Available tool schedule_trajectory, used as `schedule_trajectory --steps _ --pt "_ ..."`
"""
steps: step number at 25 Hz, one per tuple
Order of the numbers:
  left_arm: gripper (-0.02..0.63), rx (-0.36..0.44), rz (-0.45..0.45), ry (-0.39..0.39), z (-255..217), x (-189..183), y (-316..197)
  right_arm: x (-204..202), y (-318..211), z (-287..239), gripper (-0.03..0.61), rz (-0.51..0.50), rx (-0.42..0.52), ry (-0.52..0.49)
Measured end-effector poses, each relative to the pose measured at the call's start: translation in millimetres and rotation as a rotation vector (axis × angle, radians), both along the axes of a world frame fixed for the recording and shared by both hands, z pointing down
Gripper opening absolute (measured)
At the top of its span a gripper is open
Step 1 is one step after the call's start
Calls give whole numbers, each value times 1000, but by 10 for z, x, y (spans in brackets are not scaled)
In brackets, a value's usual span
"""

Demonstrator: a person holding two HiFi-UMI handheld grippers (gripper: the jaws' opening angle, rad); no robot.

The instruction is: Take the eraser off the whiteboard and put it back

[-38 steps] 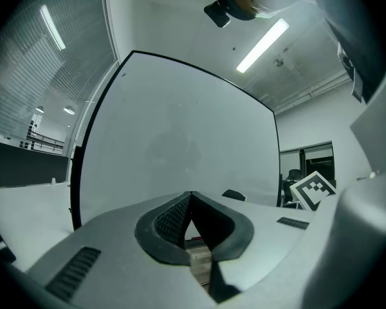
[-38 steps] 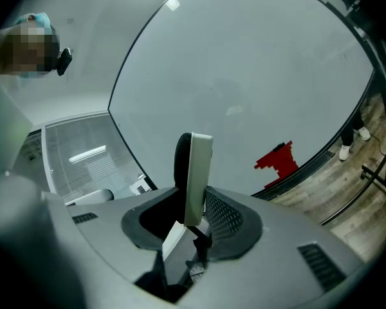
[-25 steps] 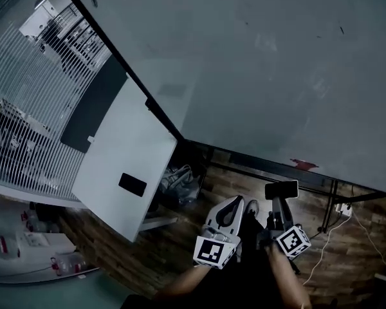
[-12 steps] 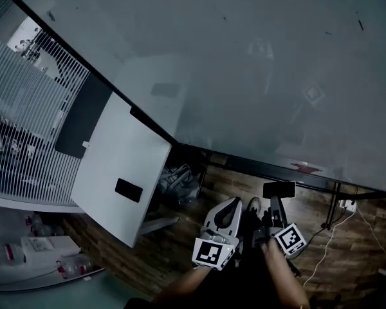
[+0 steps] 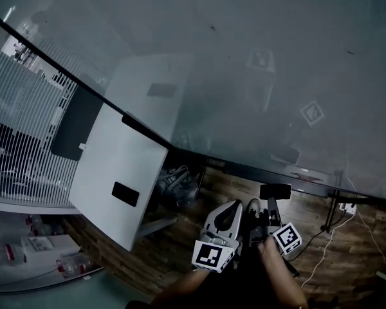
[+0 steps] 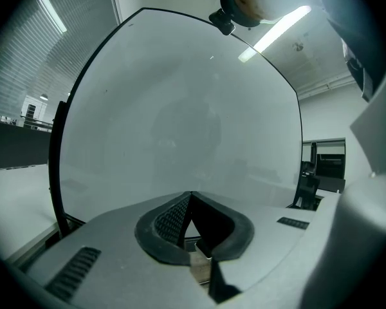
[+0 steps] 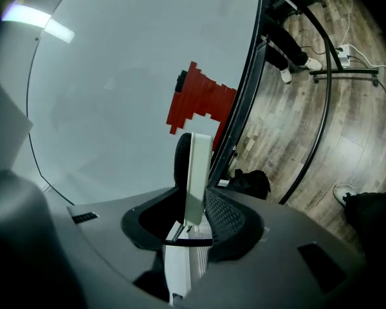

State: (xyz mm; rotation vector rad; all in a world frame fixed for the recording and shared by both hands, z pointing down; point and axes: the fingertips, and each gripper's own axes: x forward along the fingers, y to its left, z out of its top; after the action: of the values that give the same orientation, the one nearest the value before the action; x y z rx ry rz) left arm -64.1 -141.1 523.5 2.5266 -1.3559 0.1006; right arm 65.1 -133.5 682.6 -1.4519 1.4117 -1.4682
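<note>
The eraser [image 7: 194,172], a white block with black felt on its board side, stands upright between the jaws of my right gripper [image 7: 194,208], which is shut on it. In the head view the eraser [image 5: 275,191] shows as a dark rectangle above the right gripper [image 5: 271,205], just below the whiteboard's [image 5: 244,56] lower edge. A red scribble [image 7: 199,105] marks the board just ahead of the eraser. My left gripper [image 5: 233,205] hangs beside the right one, its jaws shut with nothing between them [image 6: 190,197], and it faces the bare board [image 6: 180,121].
A smaller white panel [image 5: 109,166] with a black rectangle [image 5: 125,194] on it leans at the left. A dark bag [image 5: 177,180] lies on the wooden floor under the board. Black stand tubes [image 7: 321,127] and white cables [image 5: 344,211] run along the floor at right.
The head view has tipped further up the board. My right gripper with the eraser has sunk a little, rolled and drifted left. The left gripper barely shifts in the picture.
</note>
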Motion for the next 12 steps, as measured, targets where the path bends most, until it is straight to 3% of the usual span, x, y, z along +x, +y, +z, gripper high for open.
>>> schedule_trajectory --steps 12 --pt "8 -8 -12 -16 84 33 -148 103 -73 282 133 53 -73 -82"
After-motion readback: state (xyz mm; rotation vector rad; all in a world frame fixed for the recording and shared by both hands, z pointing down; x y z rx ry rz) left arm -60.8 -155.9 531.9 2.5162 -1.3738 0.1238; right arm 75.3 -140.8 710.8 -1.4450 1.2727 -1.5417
